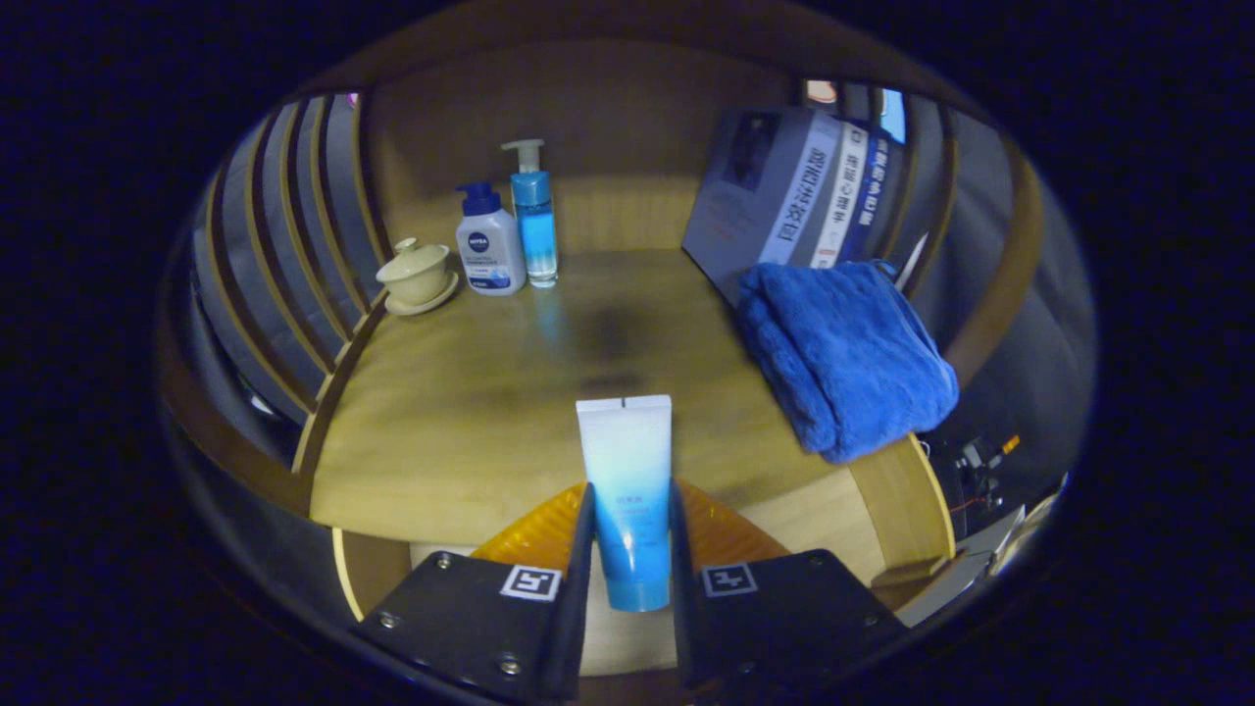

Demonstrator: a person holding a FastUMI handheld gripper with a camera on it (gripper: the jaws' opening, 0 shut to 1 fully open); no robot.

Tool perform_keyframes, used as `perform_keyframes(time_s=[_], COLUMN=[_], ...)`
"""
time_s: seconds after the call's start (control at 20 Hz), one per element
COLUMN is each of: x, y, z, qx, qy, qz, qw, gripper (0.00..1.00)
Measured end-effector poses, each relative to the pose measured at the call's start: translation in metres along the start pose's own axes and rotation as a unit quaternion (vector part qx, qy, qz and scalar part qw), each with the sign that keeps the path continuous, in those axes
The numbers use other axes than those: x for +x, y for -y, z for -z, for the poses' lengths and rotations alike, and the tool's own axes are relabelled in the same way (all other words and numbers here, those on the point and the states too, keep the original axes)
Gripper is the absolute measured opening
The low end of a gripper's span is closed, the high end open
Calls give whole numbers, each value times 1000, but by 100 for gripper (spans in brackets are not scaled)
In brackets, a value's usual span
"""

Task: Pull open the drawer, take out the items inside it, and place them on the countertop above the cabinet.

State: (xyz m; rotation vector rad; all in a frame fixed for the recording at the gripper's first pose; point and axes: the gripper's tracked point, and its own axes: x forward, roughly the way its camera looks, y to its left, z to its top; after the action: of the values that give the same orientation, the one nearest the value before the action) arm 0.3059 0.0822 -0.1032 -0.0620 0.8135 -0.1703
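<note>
My gripper (pixel 627 549) is shut on a white-to-blue squeeze tube (pixel 626 471), both fingers (pixel 578 559) pressing its sides. The tube stands upright with its cap down and its flat crimped end up, held above the front edge of the wooden countertop (pixel 471 392). Below the fingers the pale inside of the open drawer (pixel 627 637) shows.
At the back left of the countertop stand a lidded cream teacup on a saucer (pixel 417 277), a white pump bottle (pixel 488 243) and a blue pump bottle (pixel 534 216). A folded blue towel (pixel 843 358) lies at the right, against leaning books (pixel 784 191). Curved wooden slats flank both sides.
</note>
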Motion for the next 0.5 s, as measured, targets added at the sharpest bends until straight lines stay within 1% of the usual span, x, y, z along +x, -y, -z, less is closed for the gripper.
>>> perform_keyframes(time_s=[0.25, 0.4, 0.5], x=[30, 38, 40], y=[-6, -8, -8], z=[-19, -29, -27], qx=[-3, -5, -11], qy=[9, 27, 27], qz=[-24, -34, -36], qw=[1000, 999, 999], gripper=[38, 37, 37])
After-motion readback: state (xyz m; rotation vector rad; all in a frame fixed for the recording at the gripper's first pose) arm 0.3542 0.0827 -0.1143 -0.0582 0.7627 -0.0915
